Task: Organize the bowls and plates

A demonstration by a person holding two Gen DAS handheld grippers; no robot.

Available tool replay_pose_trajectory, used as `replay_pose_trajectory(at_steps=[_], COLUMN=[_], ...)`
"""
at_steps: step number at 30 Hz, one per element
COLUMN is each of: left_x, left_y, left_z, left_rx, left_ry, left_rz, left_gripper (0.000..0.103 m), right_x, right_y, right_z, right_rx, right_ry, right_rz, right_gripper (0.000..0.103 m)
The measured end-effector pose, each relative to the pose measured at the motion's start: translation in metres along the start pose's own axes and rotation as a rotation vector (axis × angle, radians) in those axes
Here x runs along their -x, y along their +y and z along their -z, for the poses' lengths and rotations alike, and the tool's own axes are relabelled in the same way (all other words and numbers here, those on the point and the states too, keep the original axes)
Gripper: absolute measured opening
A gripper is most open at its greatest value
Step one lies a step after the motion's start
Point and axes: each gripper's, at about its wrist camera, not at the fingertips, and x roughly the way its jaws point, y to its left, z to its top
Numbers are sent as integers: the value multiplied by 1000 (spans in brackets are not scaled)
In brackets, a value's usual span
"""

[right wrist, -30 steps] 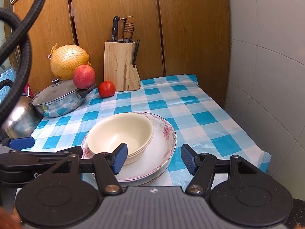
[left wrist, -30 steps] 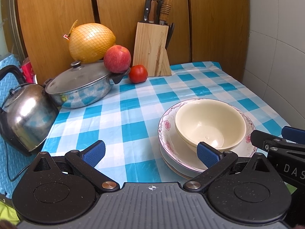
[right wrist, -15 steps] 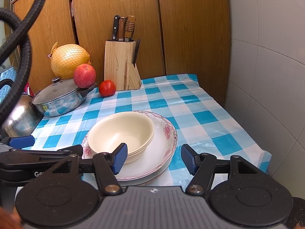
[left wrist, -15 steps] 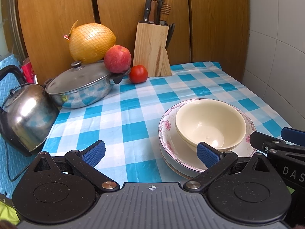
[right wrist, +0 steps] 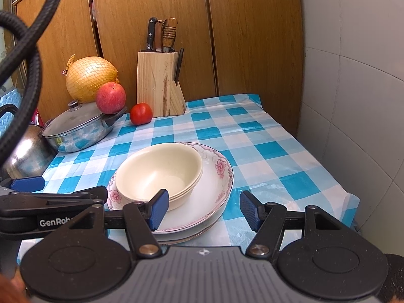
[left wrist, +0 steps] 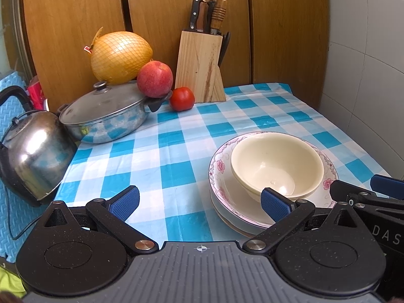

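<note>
Stacked cream bowls [left wrist: 276, 168] [right wrist: 161, 174] sit nested on a stack of plates; the top plate [left wrist: 222, 174] [right wrist: 217, 176] has a pink flower rim. The stack stands on the blue checked tablecloth near the table's front. My left gripper [left wrist: 199, 203] is open and empty, just short of the stack and to its left. My right gripper [right wrist: 203, 208] is open and empty, close in front of the plates' right side. Each gripper shows at the edge of the other's view.
A lidded steel pot [left wrist: 106, 116] with an apple [left wrist: 154, 78] and a netted pomelo [left wrist: 120, 56] stands back left. A kettle [left wrist: 32, 156] is at the left edge. A tomato [left wrist: 181, 99] and a knife block [left wrist: 199, 67] stand at the back. A tiled wall [right wrist: 353, 75] is on the right.
Both grippers have drifted very slightly; the right one has eased back a little from the plates. Bowls and plates have not moved.
</note>
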Motion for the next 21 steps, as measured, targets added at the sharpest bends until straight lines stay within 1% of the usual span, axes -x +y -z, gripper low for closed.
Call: replay_pose_trajectory(at_steps=[8,17,21], left_x=[1,6,7], left_y=[-1,-5,-6], left_z=[1,3,3], left_rx=[-3,-31,-37], left_ry=[-1,-40,-42], left_rz=[7,-15,-15], left_gripper=[103,103,103], right_x=[0,1,3], right_y=[0,-2,-2], right_z=[0,2,2], right_rx=[-4,-7,-10], right_ry=[1,2,2], right_rz=[1,2,1], right_gripper=[59,59,59])
